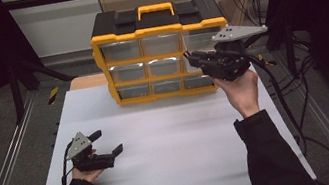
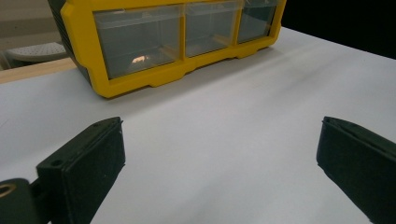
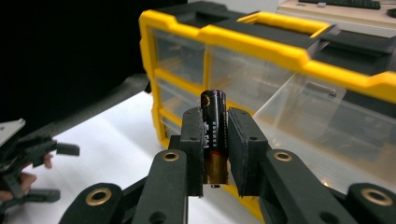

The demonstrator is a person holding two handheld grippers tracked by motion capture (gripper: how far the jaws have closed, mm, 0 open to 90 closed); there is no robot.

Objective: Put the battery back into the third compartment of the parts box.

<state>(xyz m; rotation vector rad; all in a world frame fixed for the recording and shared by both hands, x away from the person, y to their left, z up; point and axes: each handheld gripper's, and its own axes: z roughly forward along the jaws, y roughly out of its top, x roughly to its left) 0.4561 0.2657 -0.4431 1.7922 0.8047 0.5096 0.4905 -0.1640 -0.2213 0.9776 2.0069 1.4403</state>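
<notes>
A yellow and black organizer (image 1: 161, 57) with clear drawers stands at the back of the white table (image 1: 176, 146). My right gripper (image 1: 190, 58) is raised in front of its right column of drawers. In the right gripper view this gripper (image 3: 215, 140) is shut on a dark cylindrical battery (image 3: 213, 105), held upright between the pads. A clear drawer (image 3: 327, 126) in the top row stands pulled out just beyond it. My left gripper (image 1: 107, 141) rests low at the front left, open, with nothing between its jaws (image 2: 219, 154). The organizer's bottom row (image 2: 140, 81) lies ahead of it.
Metal frame rails run along both sides of the table (image 1: 7, 164). Cables hang at the right (image 1: 285, 97). A wooden board edge (image 1: 87, 81) shows behind the table's left. White surface stretches between the left gripper and the organizer.
</notes>
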